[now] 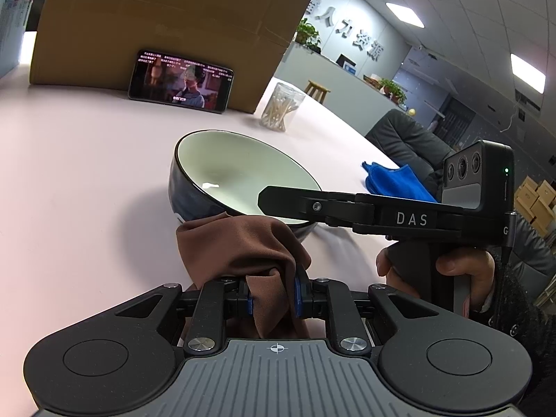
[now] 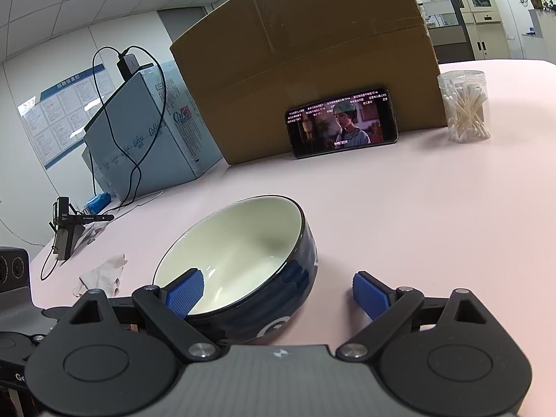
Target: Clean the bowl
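A dark blue bowl [image 1: 229,170] with a pale inside stands on the pink table [image 1: 76,180]. My left gripper [image 1: 272,299] is shut on a brown cloth [image 1: 250,243], held just short of the bowl's near rim. In the right wrist view the bowl [image 2: 243,260] sits between the fingers of my open right gripper [image 2: 278,295]. Its left pad [image 2: 184,292] is over the rim inside the bowl; its right pad [image 2: 370,293] is outside, apart from the wall. In the left wrist view the right gripper's finger [image 1: 295,201] reaches over the bowl's rim.
A large cardboard box [image 2: 305,59] stands at the back with a phone [image 2: 342,121] leaning on it. A clear jar of cotton swabs [image 2: 465,106] is beside it. A blue cloth [image 1: 396,180] lies at the table edge. A crumpled tissue [image 2: 100,274] and a spare gripper [image 2: 69,229] lie left.
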`<action>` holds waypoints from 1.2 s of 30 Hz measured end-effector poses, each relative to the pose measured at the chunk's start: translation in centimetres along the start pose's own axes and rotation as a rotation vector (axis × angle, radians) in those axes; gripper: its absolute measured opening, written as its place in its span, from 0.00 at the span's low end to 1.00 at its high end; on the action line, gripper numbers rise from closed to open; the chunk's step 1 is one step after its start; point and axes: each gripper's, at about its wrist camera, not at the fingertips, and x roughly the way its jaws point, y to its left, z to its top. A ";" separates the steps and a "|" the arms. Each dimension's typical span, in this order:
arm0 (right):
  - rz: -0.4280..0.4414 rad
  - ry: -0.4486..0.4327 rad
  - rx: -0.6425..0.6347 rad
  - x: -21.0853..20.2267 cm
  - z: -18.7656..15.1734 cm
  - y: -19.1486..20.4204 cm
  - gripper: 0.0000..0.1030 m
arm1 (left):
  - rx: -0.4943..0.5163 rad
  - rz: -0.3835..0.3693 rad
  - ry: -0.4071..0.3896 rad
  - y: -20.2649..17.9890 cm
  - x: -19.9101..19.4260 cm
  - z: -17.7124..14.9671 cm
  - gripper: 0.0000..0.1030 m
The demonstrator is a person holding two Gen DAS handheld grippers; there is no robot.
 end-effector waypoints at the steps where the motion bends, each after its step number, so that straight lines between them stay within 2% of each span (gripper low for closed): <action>1: 0.000 0.000 0.000 0.0 0.0 0.0 0.92 | 0.001 0.000 0.000 0.0 0.0 0.0 0.17; 9: 0.007 -0.004 0.009 -0.1 -0.1 -0.1 0.92 | 0.039 -0.045 0.000 -0.8 -0.2 0.1 0.17; 14: 0.016 -0.007 0.025 -0.2 0.0 -0.3 0.92 | 0.015 -0.057 -0.015 0.1 -0.7 0.2 0.17; 19: 0.027 -0.004 0.029 -0.2 0.0 -0.4 0.92 | -0.008 -0.039 -0.024 0.9 -1.1 0.4 0.17; 26: 0.061 0.008 0.034 0.0 0.0 -0.5 0.92 | 0.010 -0.043 0.026 0.2 0.0 0.3 0.17; 31: 0.080 0.011 0.047 0.0 0.1 -0.7 0.93 | -0.031 0.020 -0.018 1.6 -1.1 0.6 0.17; 36: 0.090 0.021 0.038 0.4 0.7 -0.7 0.92 | -0.020 0.018 -0.030 1.3 -1.3 0.4 0.17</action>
